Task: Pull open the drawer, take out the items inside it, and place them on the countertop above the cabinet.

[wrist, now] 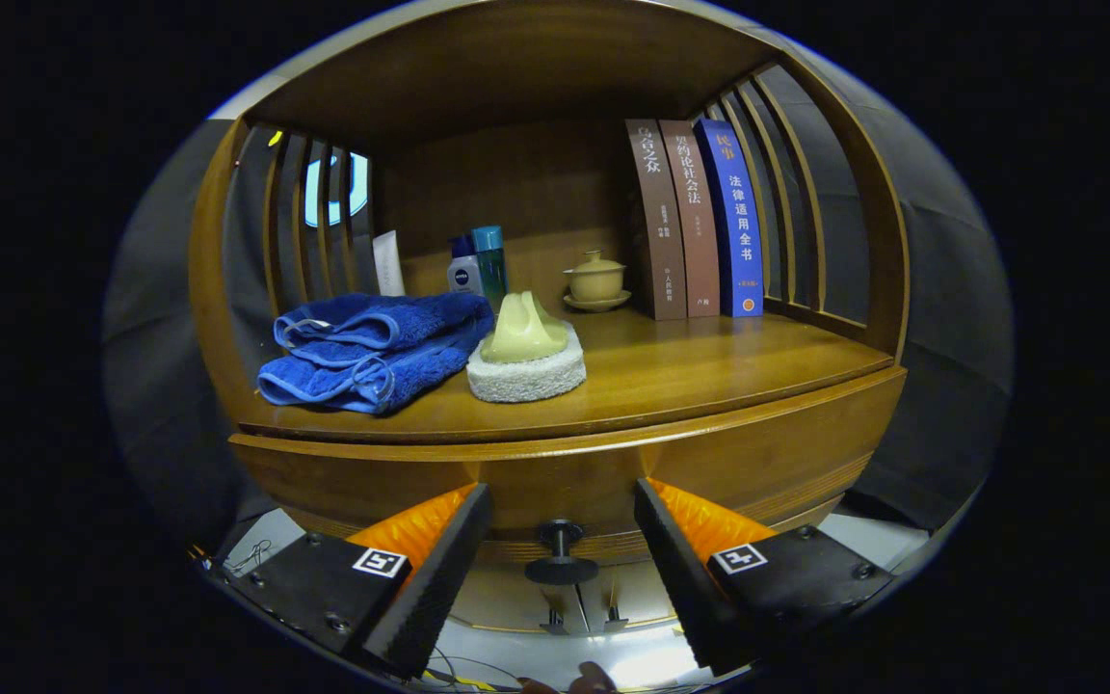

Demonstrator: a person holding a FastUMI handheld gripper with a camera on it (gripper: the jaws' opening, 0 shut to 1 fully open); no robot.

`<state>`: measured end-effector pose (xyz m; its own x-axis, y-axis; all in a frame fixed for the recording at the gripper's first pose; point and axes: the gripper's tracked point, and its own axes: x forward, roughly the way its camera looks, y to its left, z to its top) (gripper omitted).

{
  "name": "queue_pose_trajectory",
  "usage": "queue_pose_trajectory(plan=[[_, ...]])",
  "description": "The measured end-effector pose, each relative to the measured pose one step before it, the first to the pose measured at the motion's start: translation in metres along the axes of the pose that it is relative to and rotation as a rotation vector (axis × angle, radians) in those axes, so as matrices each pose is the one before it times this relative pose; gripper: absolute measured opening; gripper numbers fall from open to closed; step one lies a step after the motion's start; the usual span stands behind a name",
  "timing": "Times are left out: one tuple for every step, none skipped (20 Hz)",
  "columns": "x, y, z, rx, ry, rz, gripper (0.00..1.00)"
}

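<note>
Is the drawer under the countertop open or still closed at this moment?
Closed. The drawer front sits flush under the countertop, and its knob stands untouched between the open fingers of the gripper.

A staged home corner inside a booth, most like a bedroom or bathroom nook. A wooden cabinet (555,386) with slatted sides and an arched top stood against dark cloth walls. On its countertop (709,371) lay a folded blue towel (372,352) at the left, with toiletry bottles (480,265) and a white tube (388,262) behind it. Just right of the towel sat a pale soap-like lump on a white sponge (526,371). Farther back stood a lidded teacup (596,280) on a saucer, and three upright books (695,220) at the far right. Below, the drawer (709,463) was shut, its dark knob (561,554) between the spread fingers of the gripper (563,564).
</note>
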<state>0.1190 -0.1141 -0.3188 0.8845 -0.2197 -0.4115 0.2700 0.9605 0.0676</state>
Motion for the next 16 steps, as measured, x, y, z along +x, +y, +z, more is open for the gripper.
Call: queue_pose_trajectory(plan=[[0.00020, -0.00112, 0.00051, 0.00112, -0.00541, -0.00018, 0.99], [0.00090, 0.00018, -0.00051, 0.00912, -0.00620, 0.00154, 0.99], [-0.00047, 0.00024, -0.00066, 0.00407, -0.00066, 0.00141, 0.99], [-0.00007, -0.00010, -0.00002, 0.00027, -0.00017, 0.00080, 0.99], [-0.00026, -0.00016, -0.00001, -0.00017, 0.00018, 0.00039, 0.99], [0.00007, -0.00039, 0.00025, 0.00043, -0.00068, 0.00105, 0.99], [0.00006, -0.00038, -0.00007, 0.00003, 0.00084, 0.00080, 0.99], [0.00009, -0.00028, 0.00000, -0.00021, -0.00058, 0.00047, 0.99], [0.00027, 0.00017, 0.00000, -0.00094, 0.00053, 0.00055, 0.99], [0.00005, -0.00034, 0.00017, 0.00127, -0.00033, 0.00107, 0.99], [-0.00037, -0.00024, 0.00004, 0.00369, 0.00034, 0.00145, 0.99], [-0.00007, -0.00034, 0.00056, 0.00333, 0.00049, 0.00150, 0.99], [0.00008, -0.00045, -0.00019, 0.00310, 0.00248, 0.00101, 0.99], [-0.00010, 0.00010, -0.00023, 0.00111, 0.00294, 0.00213, 0.98], [-0.00086, -0.00010, 0.00060, -0.00043, 0.00463, 0.00198, 0.97], [-0.00256, 0.00073, 0.00124, -0.00298, 0.00188, 0.00216, 0.97]])
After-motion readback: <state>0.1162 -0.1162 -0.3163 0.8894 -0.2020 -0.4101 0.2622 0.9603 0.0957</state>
